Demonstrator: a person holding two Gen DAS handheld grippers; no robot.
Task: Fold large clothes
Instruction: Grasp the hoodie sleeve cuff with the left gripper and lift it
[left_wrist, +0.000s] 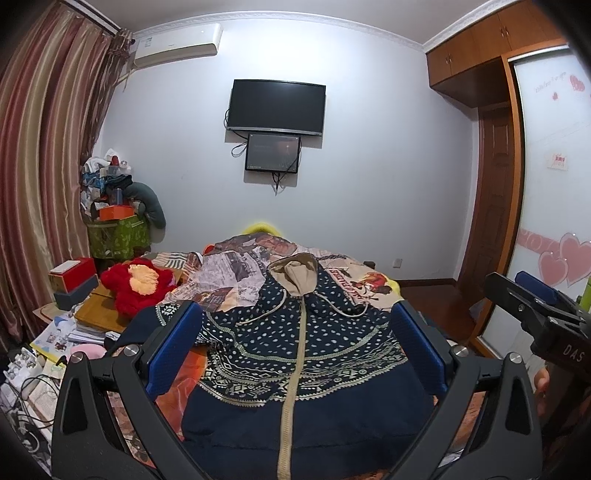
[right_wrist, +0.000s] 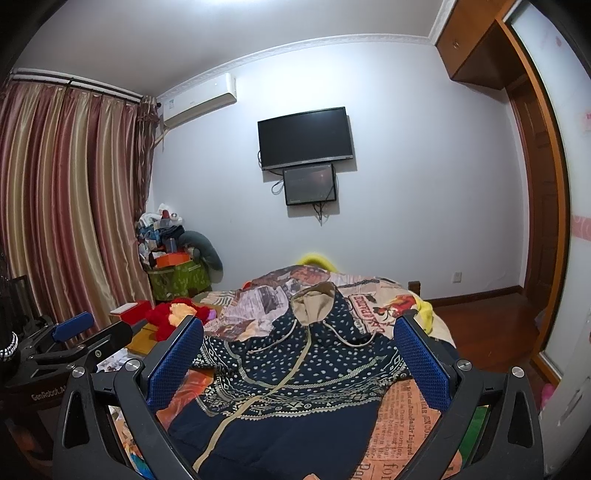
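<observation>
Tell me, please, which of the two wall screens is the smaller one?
The lower screen, hanging directly beneath the larger black television.

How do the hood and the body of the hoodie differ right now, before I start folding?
The hood shows its plain beige lining; the body is navy with pale dots and patterned bands. The hood lies at the far end; the body spreads toward both open grippers. Both lie flat on the bed, zipper side up.

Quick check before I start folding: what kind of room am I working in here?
Most likely a home bedroom. The navy hoodie lies on a bed with a printed cover, a TV hangs on the far wall, and striped curtains and a wooden wardrobe flank the room.
</observation>
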